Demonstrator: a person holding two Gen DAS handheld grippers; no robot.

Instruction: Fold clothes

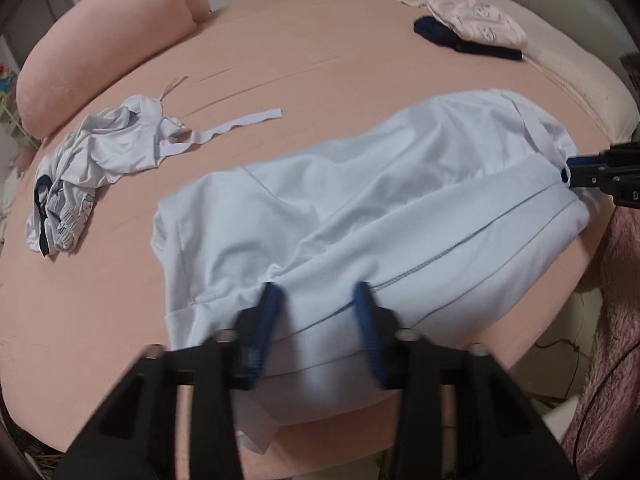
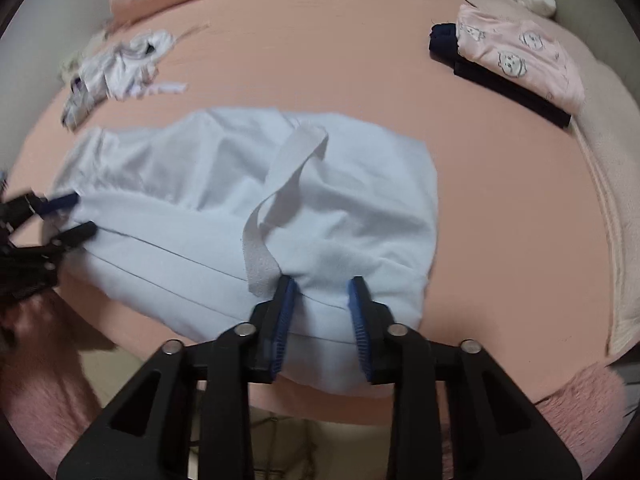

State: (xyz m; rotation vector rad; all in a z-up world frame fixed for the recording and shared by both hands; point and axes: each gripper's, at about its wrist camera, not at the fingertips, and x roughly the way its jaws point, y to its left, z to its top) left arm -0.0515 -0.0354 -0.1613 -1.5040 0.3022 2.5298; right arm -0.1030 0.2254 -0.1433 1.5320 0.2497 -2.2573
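While the pale blue garment (image 1: 360, 200) lies on the bed (image 1: 320, 60), both claws (left (image 1: 318, 292), right (image 2: 322, 284)) gape, gripping nothing.

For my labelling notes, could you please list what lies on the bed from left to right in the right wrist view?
Left tool → crumpled white clothes → light blue garment → right tool → folded pink and navy stack.

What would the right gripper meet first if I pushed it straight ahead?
The right gripper would meet the bunched light blue garment right at its fingertips, with the white strap just left. Depth is uncertain.
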